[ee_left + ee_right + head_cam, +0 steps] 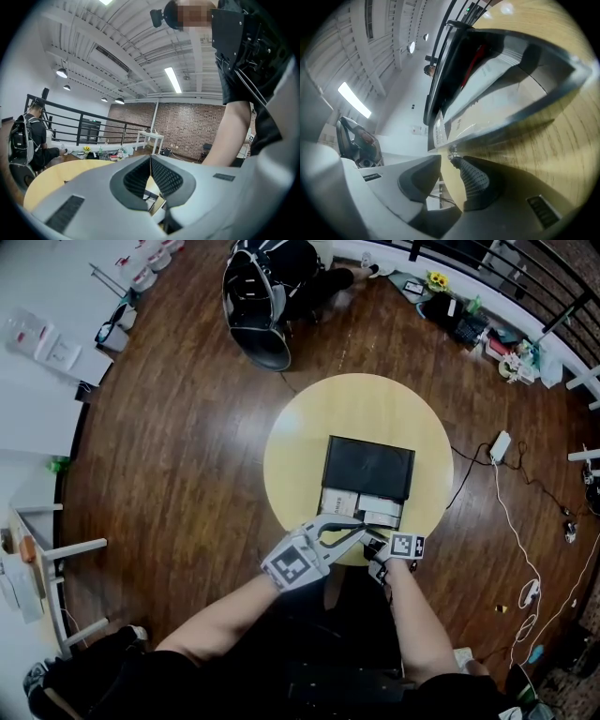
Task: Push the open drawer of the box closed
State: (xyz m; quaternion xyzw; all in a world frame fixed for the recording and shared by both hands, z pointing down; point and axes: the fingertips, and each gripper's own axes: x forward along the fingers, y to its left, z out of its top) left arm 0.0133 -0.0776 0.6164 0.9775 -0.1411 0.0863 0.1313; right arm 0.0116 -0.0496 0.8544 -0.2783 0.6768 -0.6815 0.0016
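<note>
Drawer point(361, 509) open, right gripper point(376, 552) just beside

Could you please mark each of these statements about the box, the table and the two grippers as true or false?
1. The drawer of the black box is open. True.
2. The table under the box is square. False: it is round.
3. The left gripper has its jaws together. True.
4. The right gripper is shut tight. False: its jaws stand apart.
</note>
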